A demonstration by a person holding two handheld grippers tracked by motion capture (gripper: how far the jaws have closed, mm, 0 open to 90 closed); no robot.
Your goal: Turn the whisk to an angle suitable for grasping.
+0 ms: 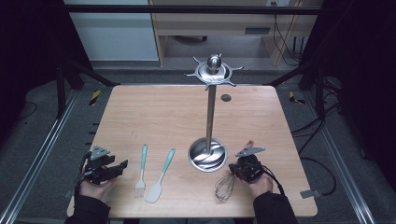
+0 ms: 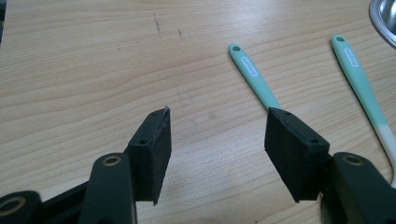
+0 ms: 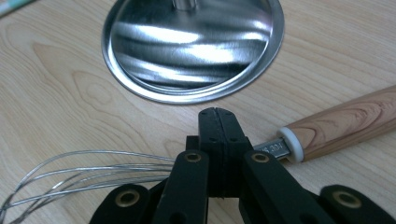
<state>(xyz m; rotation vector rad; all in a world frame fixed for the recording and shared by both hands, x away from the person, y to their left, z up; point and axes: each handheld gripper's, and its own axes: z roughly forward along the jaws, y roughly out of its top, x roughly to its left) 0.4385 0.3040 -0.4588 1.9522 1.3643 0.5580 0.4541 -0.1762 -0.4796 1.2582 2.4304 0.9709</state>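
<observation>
A pale wooden table [image 1: 154,112] is seen from above, with a person's 2 forearms coming in from the bottom edge, each hand holding a black 2-jaw gripper.

Near the front right corner lies a wire whisk [image 1: 227,184] with a wood-grain handle. Its wire loops point toward the person and its handle angles away toward the far right. The right gripper [image 1: 246,169] sits low directly over the whisk, at the spot where the wires meet the handle. In the right gripper view, its jaws are pressed fully together, pad against pad, with the whisk's wires [image 3: 84,170] fanning out to the left of them and the wooden handle [image 3: 345,122] running off to the right. The whisk's neck passes behind the closed jaws; whether the pads touch it cannot be told.

Just beyond the whisk stands a tall steel utensil stand [image 1: 209,112]: a round shiny base [image 3: 194,44], an upright pole and a ring of hooks at the top.

The left gripper [image 1: 105,169] rests at the front left corner, its jaws wide apart with bare table between them. To its right lie 2 teal-handled tools side by side: a pastry brush [image 1: 141,170] and, nearer the stand, a spatula [image 1: 160,176].
</observation>
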